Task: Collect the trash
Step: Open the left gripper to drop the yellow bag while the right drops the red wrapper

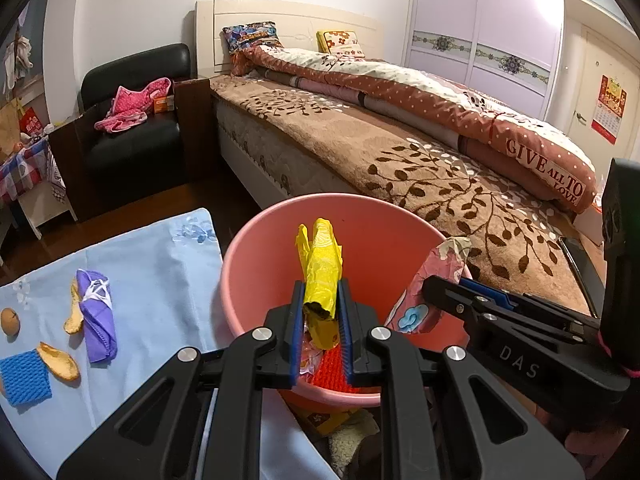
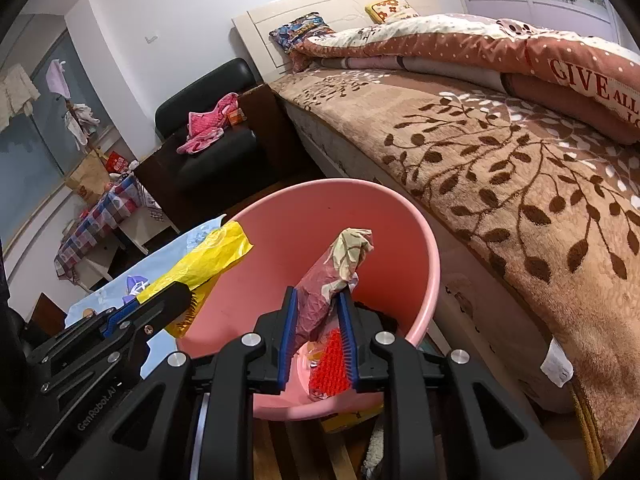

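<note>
A pink bucket (image 1: 360,236) stands beside the bed; it also shows in the right wrist view (image 2: 320,220). My left gripper (image 1: 321,292) is shut on a yellow plastic wrapper (image 1: 322,264) and holds it over the bucket. My right gripper (image 2: 317,300) is shut on a crumpled pink wrapper (image 2: 332,280), also over the bucket. The pink wrapper (image 1: 428,280) and right gripper (image 1: 436,284) show at the right of the left wrist view. The yellow wrapper (image 2: 208,260) shows at the left of the right wrist view. A red mesh piece (image 2: 330,368) lies in the bucket.
A light blue cloth (image 1: 160,280) at the left holds a purple wrapper (image 1: 98,316), orange peels (image 1: 58,360), a blue sponge (image 1: 24,376) and a small brown fruit (image 1: 10,320). The bed (image 1: 400,152) lies behind and right. A black armchair (image 1: 132,120) stands at the far left.
</note>
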A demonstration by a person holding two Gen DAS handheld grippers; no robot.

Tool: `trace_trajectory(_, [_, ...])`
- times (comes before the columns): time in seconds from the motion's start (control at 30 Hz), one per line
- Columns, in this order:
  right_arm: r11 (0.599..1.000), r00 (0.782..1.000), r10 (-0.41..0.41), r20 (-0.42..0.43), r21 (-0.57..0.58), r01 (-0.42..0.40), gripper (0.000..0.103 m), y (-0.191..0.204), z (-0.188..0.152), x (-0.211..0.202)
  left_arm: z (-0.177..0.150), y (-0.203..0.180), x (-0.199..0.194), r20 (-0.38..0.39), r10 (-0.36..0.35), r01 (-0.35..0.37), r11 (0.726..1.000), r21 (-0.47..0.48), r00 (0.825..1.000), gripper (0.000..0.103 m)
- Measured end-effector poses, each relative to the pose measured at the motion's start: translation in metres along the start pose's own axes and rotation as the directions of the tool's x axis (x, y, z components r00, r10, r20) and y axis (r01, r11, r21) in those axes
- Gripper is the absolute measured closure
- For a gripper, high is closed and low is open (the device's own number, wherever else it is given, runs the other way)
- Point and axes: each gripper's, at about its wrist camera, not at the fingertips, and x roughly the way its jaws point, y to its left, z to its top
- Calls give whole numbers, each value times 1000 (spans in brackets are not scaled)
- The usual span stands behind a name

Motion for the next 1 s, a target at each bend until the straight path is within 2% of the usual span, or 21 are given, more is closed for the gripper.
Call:
trace_trajectory(0.2, [1000, 1000, -4, 2, 5, 4, 82, -5, 0, 2, 0, -3, 8, -19, 10, -10, 1000, 2, 1000, 87])
trace_trajectory(0.37, [1000, 1000, -7, 1, 6, 7, 81, -5, -1, 2, -1, -6, 9, -15, 18, -18, 1000, 12, 1000, 66])
trace_trajectory(0.77, [1000, 1000, -8, -2, 3, 8, 78, -4, -1, 2, -1, -6, 5, -11, 11, -11, 1000, 3, 1000, 65])
trace_trajectory(0.87, [1000, 1000, -11, -2, 5, 11, 70, -3, -2, 0, -1, -5, 3, -8, 10, -10, 1000, -1, 1000, 65])
trace_trajectory(1.0, [1000, 1000, -10, 4, 1, 10, 69, 0, -2, -3, -1, -2, -1, -3, 11, -11, 1000, -10, 1000, 65])
